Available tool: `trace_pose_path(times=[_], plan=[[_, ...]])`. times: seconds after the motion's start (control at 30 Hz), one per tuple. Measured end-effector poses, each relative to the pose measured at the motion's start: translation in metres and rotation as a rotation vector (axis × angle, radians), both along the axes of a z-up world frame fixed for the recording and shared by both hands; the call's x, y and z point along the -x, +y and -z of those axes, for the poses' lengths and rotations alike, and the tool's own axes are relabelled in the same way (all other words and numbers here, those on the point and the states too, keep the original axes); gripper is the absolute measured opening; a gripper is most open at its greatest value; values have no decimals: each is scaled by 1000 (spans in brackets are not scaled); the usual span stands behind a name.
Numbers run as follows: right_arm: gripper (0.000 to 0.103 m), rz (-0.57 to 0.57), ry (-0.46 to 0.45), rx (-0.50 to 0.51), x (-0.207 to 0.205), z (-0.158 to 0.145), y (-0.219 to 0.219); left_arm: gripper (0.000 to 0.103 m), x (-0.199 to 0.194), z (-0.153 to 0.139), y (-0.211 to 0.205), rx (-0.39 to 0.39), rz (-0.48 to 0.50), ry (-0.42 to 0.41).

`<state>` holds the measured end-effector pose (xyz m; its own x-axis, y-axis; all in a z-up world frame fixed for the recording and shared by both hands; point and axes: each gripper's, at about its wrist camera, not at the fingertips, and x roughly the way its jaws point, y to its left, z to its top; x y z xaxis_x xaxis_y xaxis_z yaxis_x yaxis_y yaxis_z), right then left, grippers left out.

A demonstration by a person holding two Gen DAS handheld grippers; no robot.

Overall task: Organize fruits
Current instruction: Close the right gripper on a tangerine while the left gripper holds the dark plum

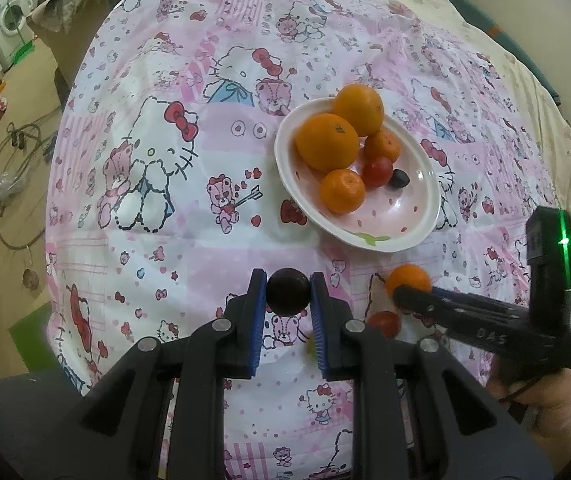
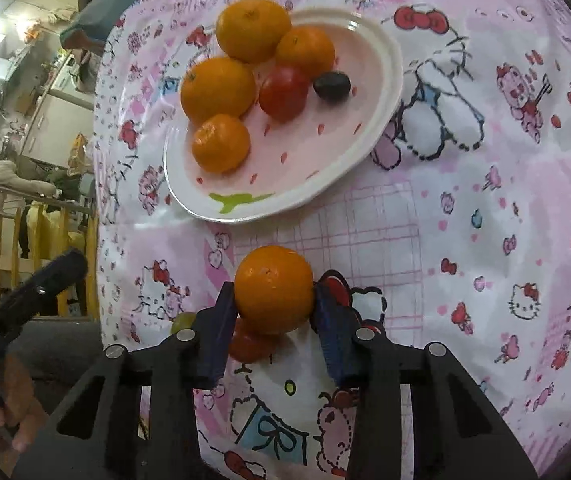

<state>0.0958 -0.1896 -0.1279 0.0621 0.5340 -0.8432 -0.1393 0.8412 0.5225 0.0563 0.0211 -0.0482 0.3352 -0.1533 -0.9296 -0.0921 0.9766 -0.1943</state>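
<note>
A white plate (image 1: 365, 240) (image 2: 285, 204) on the pink cartoon-print cloth holds several oranges (image 1: 326, 142) (image 2: 218, 87), a red tomato (image 1: 377, 171) (image 2: 284, 92) and a dark grape (image 1: 399, 179) (image 2: 331, 85). My left gripper (image 1: 288, 285) is shut on a dark round fruit (image 1: 287, 294) just in front of the plate. My right gripper (image 2: 274, 298) has its blue pads against both sides of a small tangerine (image 2: 273, 288) (image 1: 407, 276) resting on the cloth. A second red tomato (image 2: 247, 346) (image 1: 384, 322) lies right behind that tangerine, partly hidden.
A small yellow-green fruit (image 2: 183, 320) lies on the cloth left of my right fingers. The cloth's edge drops off at the left (image 1: 51, 200), with floor, cables and a washing machine (image 1: 7, 20) beyond. The left gripper's body (image 2: 45, 276) sits at the right view's left side.
</note>
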Motion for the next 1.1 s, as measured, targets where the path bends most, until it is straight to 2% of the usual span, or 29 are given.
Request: trace_pose_path(times=[0.37, 0.53, 0.83, 0.97, 1.1], plan=[[40, 10, -61, -16, 6, -18, -8, 18, -4, 4, -1, -44, -13, -10], [40, 22, -76, -28, 7, -25, -14, 18, -5, 7, 0, -96, -16, -20], [40, 40, -121, -62, 9, -42, -28, 18, -6, 11, 2, -113, -32, -25], [40, 76, -138, -75, 13, -50, -50, 18, -6, 10, -1, -103, -22, -29], [40, 124, -180, -89, 15, -66, -73, 18, -9, 4, -4, -60, -13, -40]])
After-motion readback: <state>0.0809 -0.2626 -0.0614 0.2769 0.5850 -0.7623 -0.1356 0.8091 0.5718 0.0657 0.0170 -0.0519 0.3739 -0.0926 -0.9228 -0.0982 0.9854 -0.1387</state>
